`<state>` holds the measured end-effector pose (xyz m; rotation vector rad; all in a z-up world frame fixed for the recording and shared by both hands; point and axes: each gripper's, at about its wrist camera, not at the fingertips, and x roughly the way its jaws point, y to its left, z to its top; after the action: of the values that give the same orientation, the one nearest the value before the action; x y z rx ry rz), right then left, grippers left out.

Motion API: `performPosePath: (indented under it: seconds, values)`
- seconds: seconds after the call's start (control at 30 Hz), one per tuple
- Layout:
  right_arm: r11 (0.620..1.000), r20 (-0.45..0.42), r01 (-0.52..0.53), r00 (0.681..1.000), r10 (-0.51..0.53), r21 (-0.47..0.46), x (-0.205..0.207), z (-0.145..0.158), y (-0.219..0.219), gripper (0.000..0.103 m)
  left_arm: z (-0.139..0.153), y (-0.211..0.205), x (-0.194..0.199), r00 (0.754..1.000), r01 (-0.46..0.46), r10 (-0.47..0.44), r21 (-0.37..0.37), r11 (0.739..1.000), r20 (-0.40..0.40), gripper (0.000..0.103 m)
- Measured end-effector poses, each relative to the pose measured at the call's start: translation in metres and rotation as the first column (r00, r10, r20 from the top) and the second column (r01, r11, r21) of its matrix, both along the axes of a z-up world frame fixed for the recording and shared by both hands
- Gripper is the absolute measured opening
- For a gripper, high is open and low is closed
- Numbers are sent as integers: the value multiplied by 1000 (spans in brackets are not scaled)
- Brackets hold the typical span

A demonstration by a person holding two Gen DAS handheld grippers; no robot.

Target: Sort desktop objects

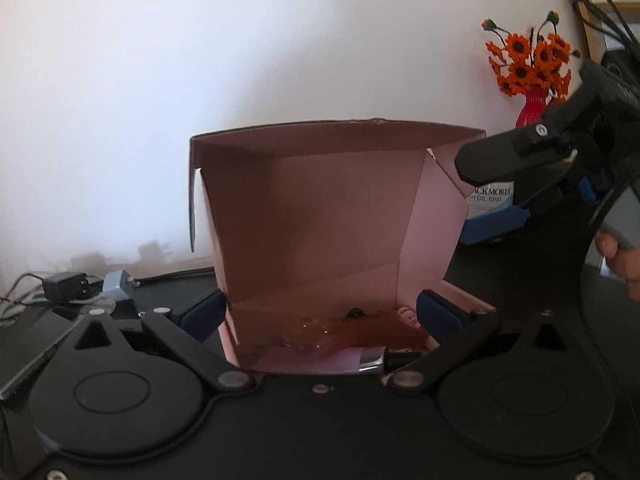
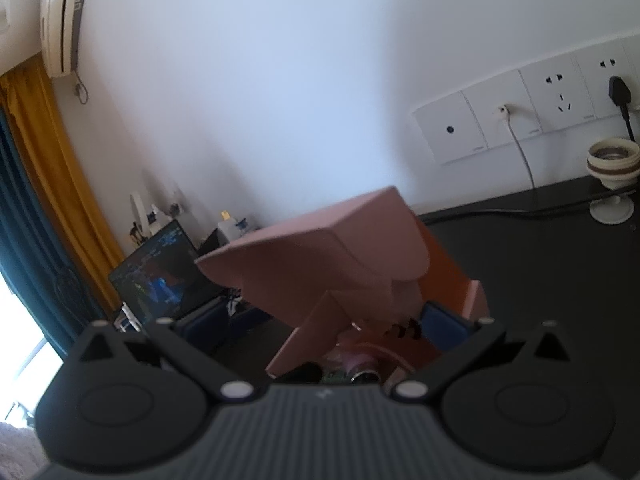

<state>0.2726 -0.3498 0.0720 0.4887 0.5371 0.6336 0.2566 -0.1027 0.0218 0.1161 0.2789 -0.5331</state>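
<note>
Honestly, I worry the box (image 1: 320, 220) tips: my left gripper (image 1: 320, 312) and right gripper (image 2: 324, 320) both gape beside it, gripping nothing, lid raised.

Box (image 1: 320, 216) frame centre on desk (image 1: 520, 272), lid up behind. Chargers (image 1: 86, 286) lower left by wall. Vase (image 1: 530, 108) upper right behind box; bottle (image 1: 490, 204) right of box.
</note>
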Motion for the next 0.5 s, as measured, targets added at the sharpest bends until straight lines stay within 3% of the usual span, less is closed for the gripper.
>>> performPosePath:
  seconds: [0.5]
  values:
    - [1000, -43, 2, 999, -2, 17, -5, -18, -1, 102, -12, 3, 5, 994, 16, -10, 50, 999, -110, 103]
